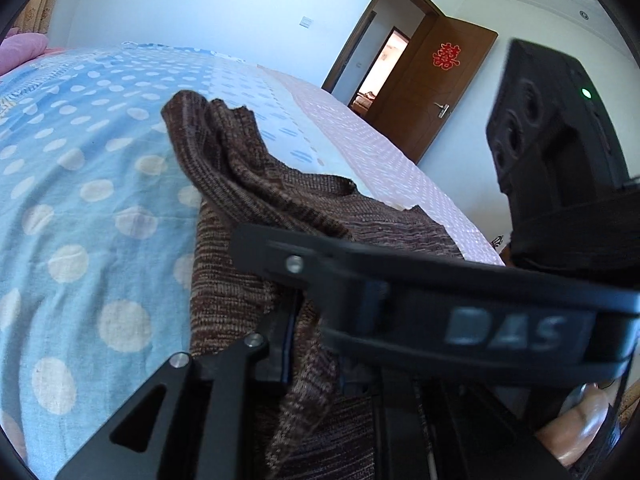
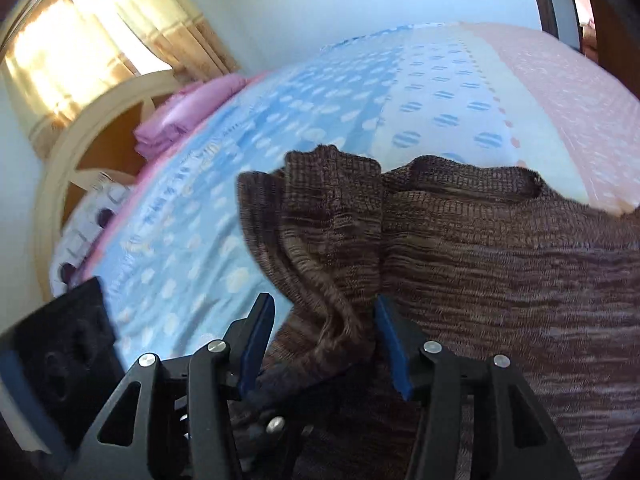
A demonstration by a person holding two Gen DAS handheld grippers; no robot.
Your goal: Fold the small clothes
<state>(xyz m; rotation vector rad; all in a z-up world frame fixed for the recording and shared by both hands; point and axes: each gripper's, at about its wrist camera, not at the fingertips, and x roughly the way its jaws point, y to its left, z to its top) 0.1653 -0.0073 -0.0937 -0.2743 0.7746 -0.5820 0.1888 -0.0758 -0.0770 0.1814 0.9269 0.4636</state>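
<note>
Pale walls and an open brown door (image 1: 436, 92) with a red paper cutting frame the bed (image 1: 80, 208), whose cover runs from blue with white dots to a pink band along one side. Yellow curtains (image 2: 100, 36) glow over the cream headboard (image 2: 80, 148), and a pink folded cloth (image 2: 180, 116) sits by the pillows.

On the bed lies a brown knitted garment (image 2: 500, 264), its body spread flat toward the pink side, with one part bunched and folded up in a ridge across it. The left gripper (image 1: 294, 344) has its jaws nearly closed on a fold of the knit, which hangs down between them. The right gripper (image 2: 324, 344) crosses just in front of the left one; its jaws stand apart, the blue pads (image 2: 390, 344) either side of the bunched ridge, one pad beside the cloth, the other clear of it, so the knit lies between them unpressed. A thumb (image 1: 580, 428) shows at the lower edge by the left gripper.
</note>
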